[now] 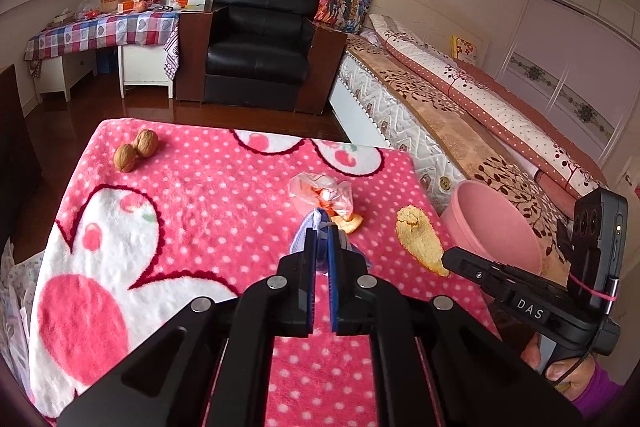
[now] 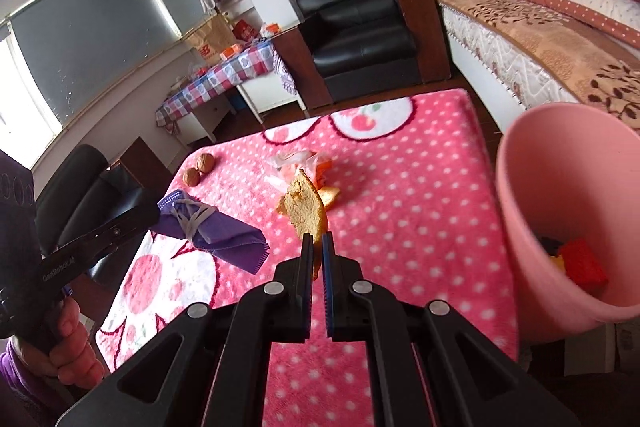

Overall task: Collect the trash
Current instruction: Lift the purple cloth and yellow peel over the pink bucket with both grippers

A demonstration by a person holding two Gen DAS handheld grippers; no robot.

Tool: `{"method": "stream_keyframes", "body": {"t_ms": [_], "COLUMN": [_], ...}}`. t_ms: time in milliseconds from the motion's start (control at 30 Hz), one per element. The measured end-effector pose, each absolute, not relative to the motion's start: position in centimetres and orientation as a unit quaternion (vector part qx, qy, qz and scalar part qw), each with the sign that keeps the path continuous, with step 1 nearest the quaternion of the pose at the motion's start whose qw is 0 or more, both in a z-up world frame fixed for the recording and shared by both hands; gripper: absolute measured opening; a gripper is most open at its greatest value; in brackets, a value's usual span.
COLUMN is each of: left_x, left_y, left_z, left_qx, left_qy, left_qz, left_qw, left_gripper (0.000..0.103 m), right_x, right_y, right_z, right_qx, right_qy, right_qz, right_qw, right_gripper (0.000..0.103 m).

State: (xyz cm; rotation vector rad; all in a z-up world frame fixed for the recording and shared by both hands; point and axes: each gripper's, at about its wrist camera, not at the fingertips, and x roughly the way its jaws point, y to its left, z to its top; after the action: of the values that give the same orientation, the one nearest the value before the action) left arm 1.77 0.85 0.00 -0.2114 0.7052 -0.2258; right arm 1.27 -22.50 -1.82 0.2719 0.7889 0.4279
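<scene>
On the left wrist view, the left gripper (image 1: 320,247) has its jaws pinched on a purple folded cloth (image 1: 304,227), held above the pink dotted blanket (image 1: 224,195). Beyond it lie a crumpled plastic wrapper (image 1: 320,193) and a small orange peel scrap (image 1: 350,223); two walnuts (image 1: 136,149) sit near the far left edge. To the right, the right gripper (image 1: 448,257) carries a large peel piece (image 1: 418,237) close to the blanket's right edge, just beside the pink bin (image 1: 496,223). On the right wrist view, the right gripper (image 2: 318,247) has its jaws pressed together on the peel piece (image 2: 306,207), raised clear of the blanket (image 2: 400,195). The pink bin (image 2: 520,187) stands to the right, off the blanket's edge, and already holds red and dark items; its mouth is open and unobstructed. The left gripper (image 2: 156,209) holds the purple cloth (image 2: 216,231), bound with a pale band, over the left side. Judged progress: partway, with two pieces in hand, and the wrapper (image 2: 296,163), the scrap (image 2: 328,195) and perhaps the walnuts (image 2: 198,169) left. The path to the bin looks free.
</scene>
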Motion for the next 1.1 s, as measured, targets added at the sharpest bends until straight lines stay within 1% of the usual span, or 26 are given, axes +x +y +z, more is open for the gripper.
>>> {"method": "stream_keyframes", "body": {"t_ms": [233,500,733,1100], "left_x": [2.5,4.0,4.8,5.6], "left_y": [-3.5,-9.0,-14.3,-20.5], "left_z": [2.0,3.7,3.4,1.5], "left_qx": [-0.072,-0.048,-0.017,0.022], "left_qy": [0.323,0.307,0.309,0.318], "left_qz": [-0.157,-0.212,-0.25,-0.29], "left_qw": [0.93,0.926,0.917,0.903], "left_gripper": [0.004,0.004,0.005,0.005], "right_x": [-0.2,-0.6,-1.2,-1.4], "right_y": [-27.3,-34.0,-38.4,-41.1], "right_z": [-0.3,0.0,-0.9,-2.6], "right_qx": [0.147,0.188,0.217,0.237], "right_qy": [0.35,0.33,0.326,0.331], "right_qz": [0.157,0.086,0.046,0.025], "right_qw": [0.912,0.921,0.919,0.913], "right_gripper": [0.004,0.004,0.004,0.004]}}
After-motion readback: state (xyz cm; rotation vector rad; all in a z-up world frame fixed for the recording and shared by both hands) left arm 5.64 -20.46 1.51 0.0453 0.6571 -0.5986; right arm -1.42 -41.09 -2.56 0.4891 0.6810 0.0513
